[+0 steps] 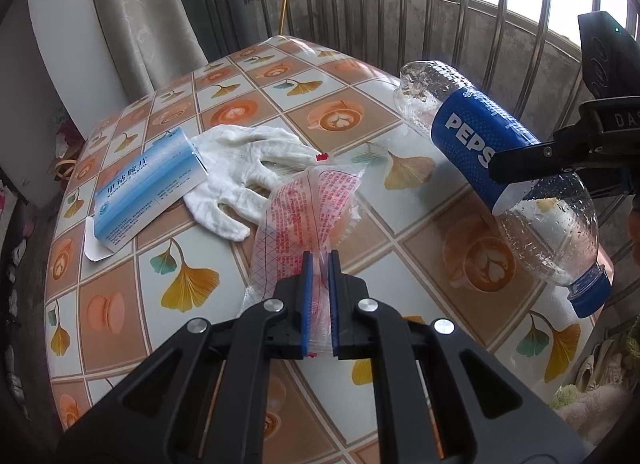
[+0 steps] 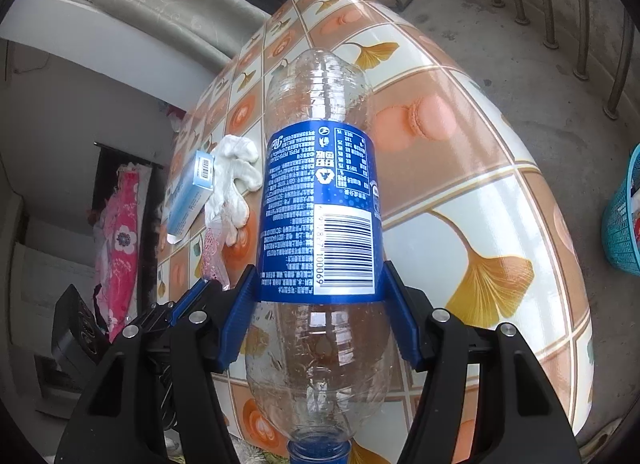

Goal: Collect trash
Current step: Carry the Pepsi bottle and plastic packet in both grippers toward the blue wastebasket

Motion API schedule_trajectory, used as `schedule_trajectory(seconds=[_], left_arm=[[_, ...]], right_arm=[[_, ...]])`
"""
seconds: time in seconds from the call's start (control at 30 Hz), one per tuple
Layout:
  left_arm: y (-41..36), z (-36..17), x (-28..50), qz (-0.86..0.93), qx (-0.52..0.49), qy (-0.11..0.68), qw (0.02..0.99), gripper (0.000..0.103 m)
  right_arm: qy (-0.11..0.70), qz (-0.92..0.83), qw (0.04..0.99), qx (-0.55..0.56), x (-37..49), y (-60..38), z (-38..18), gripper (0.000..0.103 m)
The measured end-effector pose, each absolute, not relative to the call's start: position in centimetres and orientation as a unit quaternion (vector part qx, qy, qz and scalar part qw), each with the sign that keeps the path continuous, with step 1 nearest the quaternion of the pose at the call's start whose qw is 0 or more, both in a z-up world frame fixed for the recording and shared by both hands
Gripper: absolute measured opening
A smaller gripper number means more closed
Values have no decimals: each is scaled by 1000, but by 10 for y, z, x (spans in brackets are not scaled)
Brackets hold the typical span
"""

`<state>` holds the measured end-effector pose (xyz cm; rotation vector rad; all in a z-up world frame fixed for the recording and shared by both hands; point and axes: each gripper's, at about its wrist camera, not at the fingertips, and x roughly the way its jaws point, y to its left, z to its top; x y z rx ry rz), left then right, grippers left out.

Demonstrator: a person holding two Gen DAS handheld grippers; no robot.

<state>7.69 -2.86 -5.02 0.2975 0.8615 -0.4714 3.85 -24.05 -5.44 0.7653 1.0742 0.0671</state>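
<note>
My left gripper (image 1: 319, 260) is shut on a clear plastic wrapper (image 1: 308, 199) with red print, pinched between its blue pads and raised off the patterned table (image 1: 192, 280). My right gripper (image 2: 320, 284) is shut on an empty Pepsi bottle (image 2: 320, 203) with a blue label, held above the table with its blue cap toward the camera. In the left wrist view the Pepsi bottle (image 1: 496, 167) hangs at the right, gripped across its label. A white glove (image 1: 248, 167) and a blue-white medicine box (image 1: 148, 187) lie on the table at the left.
A teal plastic basket (image 2: 624, 219) stands on the floor to the right of the table. A metal railing (image 1: 400, 7) runs behind the table. A curtain (image 1: 136, 15) hangs at the back left. In the right wrist view the glove (image 2: 236, 179) and box (image 2: 188, 191) lie left of the bottle.
</note>
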Motion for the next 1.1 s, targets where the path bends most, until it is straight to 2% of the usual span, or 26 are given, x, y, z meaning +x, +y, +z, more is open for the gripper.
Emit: schedule_trajectory(seconds=[0.7, 1.1], left_arm=[[-55, -9, 71, -265, 133, 370, 881, 3], [-111, 24, 79, -335, 126, 344, 868, 3]], right_arm=[[451, 30, 798, 399, 8, -280, -36, 60], [397, -5, 809, 434, -36, -330, -23, 60]])
